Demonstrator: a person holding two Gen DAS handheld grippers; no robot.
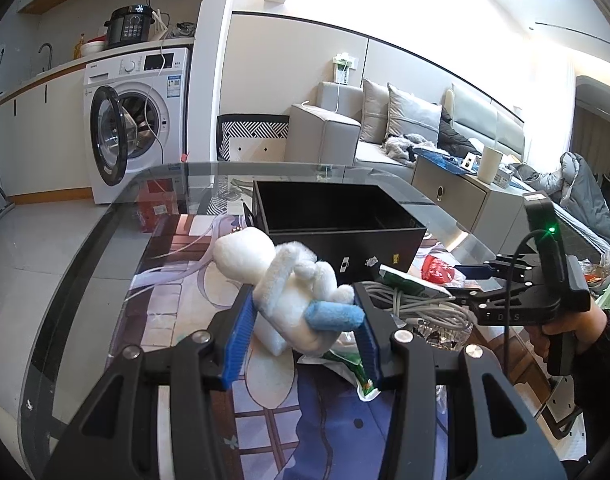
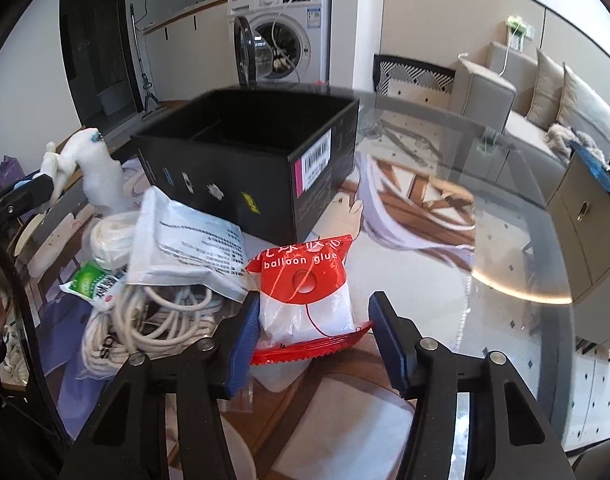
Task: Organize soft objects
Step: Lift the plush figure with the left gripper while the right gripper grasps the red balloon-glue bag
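In the left wrist view my left gripper [image 1: 303,340] is shut on a white plush toy [image 1: 281,280] with a blue roll on it, held above the table, in front of an open black box [image 1: 345,248]. The right wrist view shows that toy [image 2: 93,172] at the far left, beside the box [image 2: 225,184]. My right gripper [image 2: 317,340] is angled down at a red and white "balloon glue" packet [image 2: 305,300] lying on the table. The packet lies between the jaws: the left pad touches it, the right pad stands just clear. The right gripper [image 1: 465,282] also shows at the right of the left wrist view, held by a hand.
A coil of white cable [image 2: 145,320], a white printed pouch [image 2: 189,248] and a green packet [image 2: 93,280] lie left of the red packet. The glass table [image 2: 485,240] bears a printed mat. A washing machine [image 1: 137,120] and a sofa [image 1: 385,140] stand beyond.
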